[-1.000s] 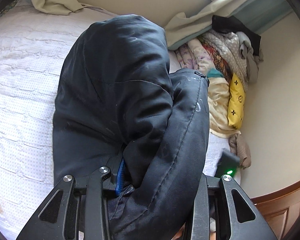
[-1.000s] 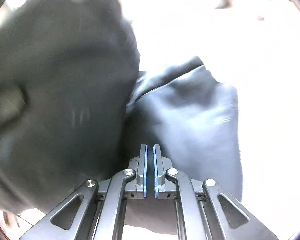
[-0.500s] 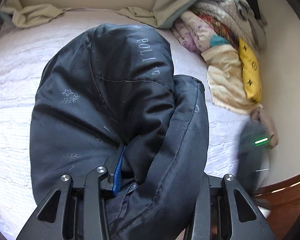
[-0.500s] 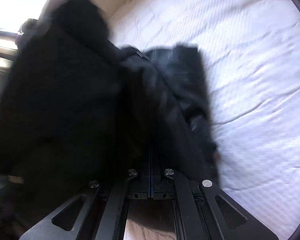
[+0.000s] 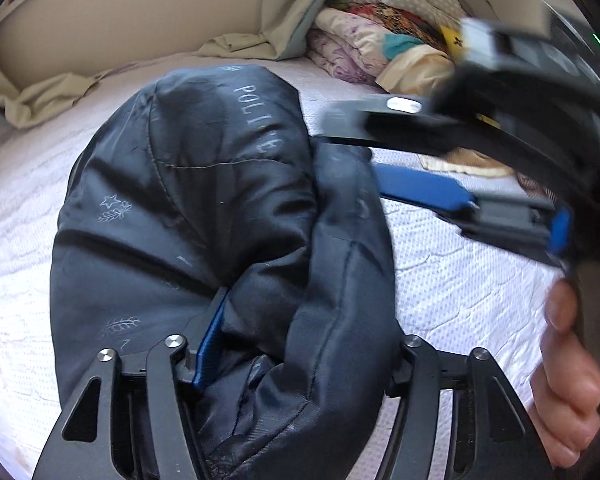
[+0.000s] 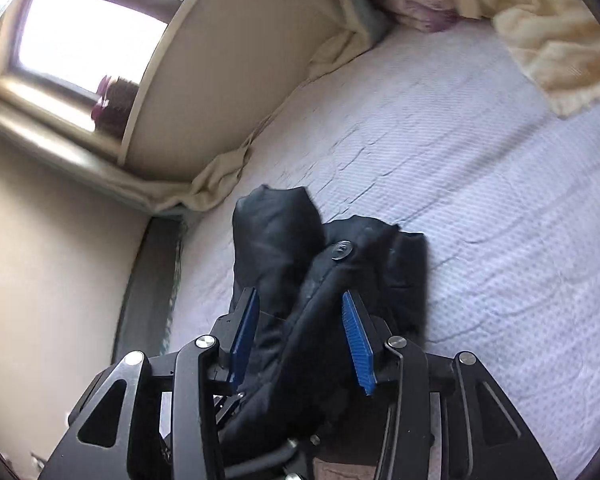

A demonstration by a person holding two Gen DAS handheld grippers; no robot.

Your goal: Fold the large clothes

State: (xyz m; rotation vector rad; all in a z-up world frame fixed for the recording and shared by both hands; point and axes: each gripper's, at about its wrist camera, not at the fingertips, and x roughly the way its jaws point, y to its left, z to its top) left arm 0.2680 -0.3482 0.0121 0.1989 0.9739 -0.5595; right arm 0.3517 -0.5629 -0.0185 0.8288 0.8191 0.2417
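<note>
Jacket (image 5: 204,208), dark, padded, slippery, bundled on the bed (image 5: 452,288) between both tools; left gripper (image 5: 296,360) opening around a thick fold; right gripper (image 6: 300,340) opening, fabric loose between its pads; best gripped at seamed edges.

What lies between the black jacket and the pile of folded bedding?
In the left wrist view, bare bedsheet, crossed above by the right gripper, separates jacket from bedding.

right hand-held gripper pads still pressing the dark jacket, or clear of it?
Cannot tell. In the right wrist view the right hand-held gripper jaws are opening with the dark jacket bunched between them; no gap shows plainly at either blue pad, and neither does firm contact.
</note>
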